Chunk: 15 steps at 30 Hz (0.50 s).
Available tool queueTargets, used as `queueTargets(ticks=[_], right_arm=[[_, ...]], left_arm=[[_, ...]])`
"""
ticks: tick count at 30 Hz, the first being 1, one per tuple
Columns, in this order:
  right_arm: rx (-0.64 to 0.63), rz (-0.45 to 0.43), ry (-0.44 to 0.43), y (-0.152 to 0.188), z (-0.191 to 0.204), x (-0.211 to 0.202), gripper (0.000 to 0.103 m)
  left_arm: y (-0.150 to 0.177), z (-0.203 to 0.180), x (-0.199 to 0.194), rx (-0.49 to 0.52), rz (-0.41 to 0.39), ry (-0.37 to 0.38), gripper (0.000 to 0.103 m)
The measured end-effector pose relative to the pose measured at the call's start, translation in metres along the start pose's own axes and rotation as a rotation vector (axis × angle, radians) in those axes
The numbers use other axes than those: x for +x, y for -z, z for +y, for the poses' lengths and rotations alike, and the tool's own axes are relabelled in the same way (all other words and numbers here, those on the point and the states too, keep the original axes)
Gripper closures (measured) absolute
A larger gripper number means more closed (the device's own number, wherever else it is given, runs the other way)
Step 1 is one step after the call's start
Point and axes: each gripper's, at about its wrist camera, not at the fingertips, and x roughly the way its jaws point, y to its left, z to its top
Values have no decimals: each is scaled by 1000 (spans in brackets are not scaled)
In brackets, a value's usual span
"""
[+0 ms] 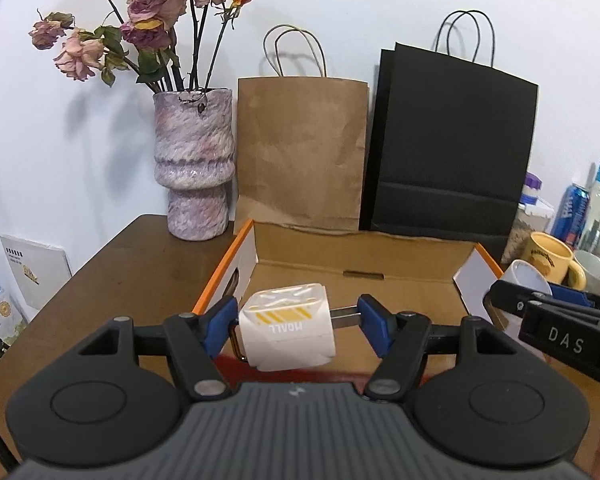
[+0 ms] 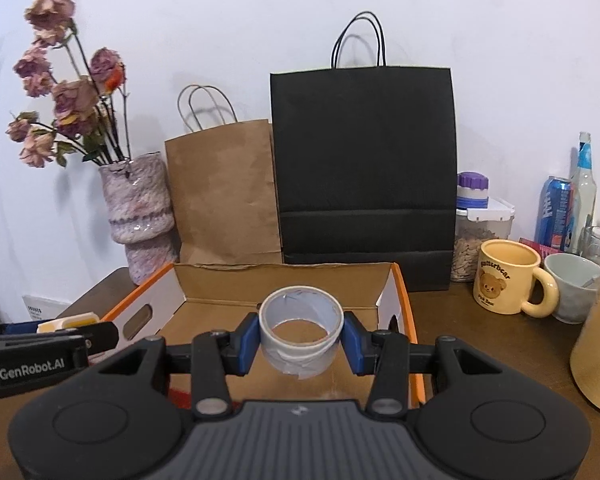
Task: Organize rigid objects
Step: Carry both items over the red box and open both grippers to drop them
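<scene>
Both grippers hang over the open cardboard box (image 2: pixel 204 280) on the tabletop (image 1: pixel 112 264). The left gripper (image 1: pixel 298 326) has its jaws clamped on a white plug adapter (image 1: pixel 286 328), prongs against the right pad. The right gripper (image 2: pixel 300 344) jaws squeeze a tape roll (image 2: pixel 301 330), held above the box floor.

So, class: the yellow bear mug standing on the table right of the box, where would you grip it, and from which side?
Grip the yellow bear mug across its body from the near side, pads on its two flanks. It stands upright; its handle points right, toward the pale cup crowding that side, so the left flank and front are likely easiest to reach. Both grippers already hold things.
</scene>
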Motion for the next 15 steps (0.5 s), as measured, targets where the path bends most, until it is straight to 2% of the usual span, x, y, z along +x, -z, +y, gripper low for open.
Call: queueTargets(ticks=[9,15], right_arm=[[0,35,3,-24,8,44,60],[-36,84,-4,-21,16,73,60]], left_arm=[[-26,10,36,-34,-13,-36,35],[-31,15,60,-21,8,-72,35]])
